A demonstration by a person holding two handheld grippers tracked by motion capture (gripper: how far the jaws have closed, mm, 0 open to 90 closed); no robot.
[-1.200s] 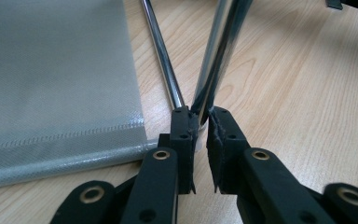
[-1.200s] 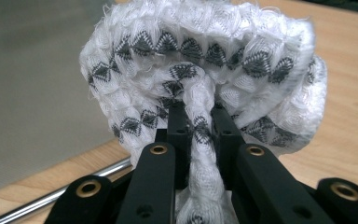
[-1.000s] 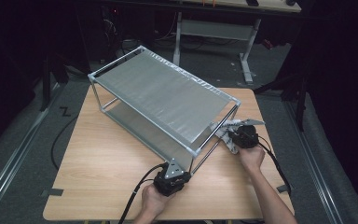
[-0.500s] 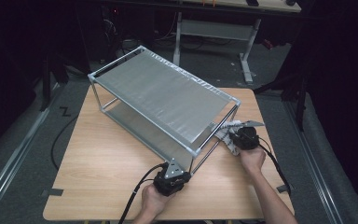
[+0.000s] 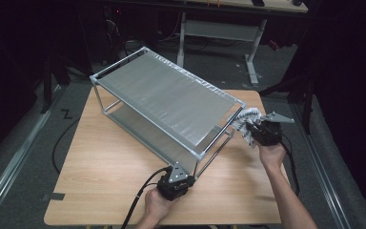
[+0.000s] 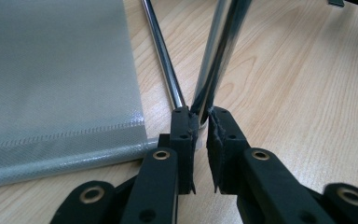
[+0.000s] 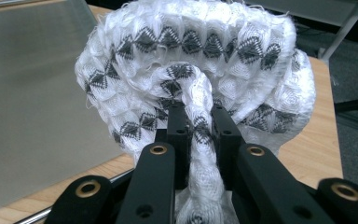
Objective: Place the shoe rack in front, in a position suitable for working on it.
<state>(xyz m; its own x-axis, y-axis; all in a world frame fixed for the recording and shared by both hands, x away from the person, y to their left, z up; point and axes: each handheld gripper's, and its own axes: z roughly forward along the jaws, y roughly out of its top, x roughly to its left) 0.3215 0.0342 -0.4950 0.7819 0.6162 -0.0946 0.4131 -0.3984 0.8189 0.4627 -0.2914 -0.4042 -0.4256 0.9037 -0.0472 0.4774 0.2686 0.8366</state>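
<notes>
On the wooden worktop (image 5: 100,176) stands a two-tier metal rack (image 5: 167,102) with grey mesh-like shelf liners, set at an angle to the person. The left gripper (image 5: 183,172) sits at the rack's near corner, and in the left gripper view its fingers (image 6: 182,135) are clenched on the foot of the chrome corner post (image 6: 216,56), with the lower shelf liner (image 6: 56,79) lying just to one side. The right gripper (image 5: 250,131) is at the rack's right end, close to the far corner post. Its fingers (image 7: 177,128) are grasping a bunched white cloth (image 7: 196,60) with a dark diamond pattern, which balloons out above the fingers and is held up beside the edge of the upper shelf; I cannot tell whether the cloth is actually touching the frame.

The work looks like wiping the rack down while the other hand steadies it. The risks from here follow from that. The chrome post is smooth and round, so the left hold could slip or twist if the cloth pushes hard sideways, and the light rack would then skate across the worktop. Only a thin pinch of cloth sits between the right fingers, so dragging it along a rail could pull it free. Its loose, frayed weave could also snag on a corner joint.
</notes>
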